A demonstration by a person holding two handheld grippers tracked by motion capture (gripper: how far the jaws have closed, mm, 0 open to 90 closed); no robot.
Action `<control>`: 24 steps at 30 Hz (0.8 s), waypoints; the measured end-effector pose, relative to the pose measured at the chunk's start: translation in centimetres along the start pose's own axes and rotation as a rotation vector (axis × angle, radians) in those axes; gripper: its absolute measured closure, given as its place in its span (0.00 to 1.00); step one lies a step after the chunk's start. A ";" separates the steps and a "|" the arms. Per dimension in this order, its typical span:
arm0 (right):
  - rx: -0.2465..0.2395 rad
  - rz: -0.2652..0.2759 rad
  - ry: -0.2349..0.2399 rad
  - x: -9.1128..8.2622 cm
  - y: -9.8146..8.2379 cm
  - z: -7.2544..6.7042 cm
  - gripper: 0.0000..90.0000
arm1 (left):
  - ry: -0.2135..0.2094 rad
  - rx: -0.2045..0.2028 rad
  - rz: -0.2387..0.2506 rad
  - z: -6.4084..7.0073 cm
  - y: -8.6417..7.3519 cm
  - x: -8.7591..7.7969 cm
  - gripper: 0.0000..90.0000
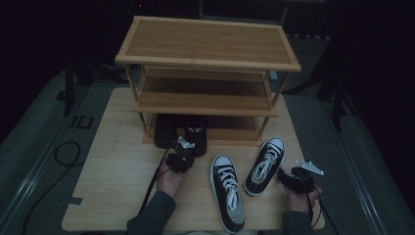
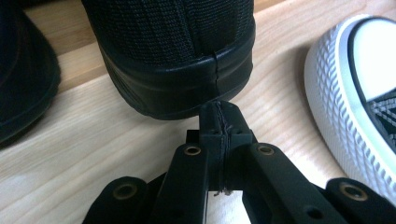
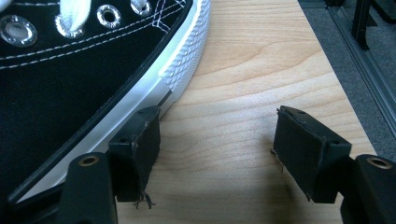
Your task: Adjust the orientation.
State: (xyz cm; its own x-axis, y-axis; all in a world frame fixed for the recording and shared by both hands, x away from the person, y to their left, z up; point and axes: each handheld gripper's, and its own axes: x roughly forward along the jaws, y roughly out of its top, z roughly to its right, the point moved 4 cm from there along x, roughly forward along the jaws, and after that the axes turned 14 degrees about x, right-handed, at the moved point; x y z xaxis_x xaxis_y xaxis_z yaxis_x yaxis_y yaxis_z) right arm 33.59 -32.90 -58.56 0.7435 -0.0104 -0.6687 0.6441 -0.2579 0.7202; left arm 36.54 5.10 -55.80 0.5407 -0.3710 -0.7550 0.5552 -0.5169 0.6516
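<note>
Two black shoes [image 1: 165, 129] [image 1: 195, 133] stand side by side at the front of the wooden rack's bottom shelf [image 1: 235, 134]. My left gripper [image 1: 190, 148] is shut with nothing between its jaws. Its tips [image 2: 219, 109] sit right at the heel of the right black shoe [image 2: 173, 56], touching it or nearly so. Two black-and-white sneakers [image 1: 228, 191] [image 1: 265, 165] lie on the table. My right gripper [image 1: 282, 175] is open beside the right sneaker [image 3: 70, 79]. Its left finger [image 3: 140, 149] rests against the white sole edge, and bare table lies between its jaws [image 3: 217, 135].
The three-tier wooden rack [image 1: 205, 44] stands at the back of the light wooden table [image 1: 117, 186]; its upper two shelves are bare. The left sneaker's white toe [image 2: 355, 84] lies close to the right of my left gripper. The table's right edge [image 3: 345, 93] is near my right gripper.
</note>
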 end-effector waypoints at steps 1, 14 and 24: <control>0.000 0.000 0.000 0.0 0.0 0.0 0.35 | 0.005 -0.001 0.001 0.0 0.1 0.1 0.99; -0.001 0.000 0.001 0.0 0.0 0.0 0.35 | 0.045 -0.016 -0.018 -1.3 1.4 1.4 0.99; -0.001 -0.001 0.001 0.0 0.0 0.0 0.35 | 0.060 -0.042 -0.016 -2.4 1.8 2.1 0.99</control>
State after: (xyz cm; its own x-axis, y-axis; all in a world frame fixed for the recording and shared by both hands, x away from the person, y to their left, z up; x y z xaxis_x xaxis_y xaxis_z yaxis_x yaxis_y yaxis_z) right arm 33.59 -32.92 -58.56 0.7433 -0.0089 -0.6689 0.6448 -0.2566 0.7200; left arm 40.16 5.21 -56.02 0.5675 -0.3156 -0.7605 0.5897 -0.4889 0.6429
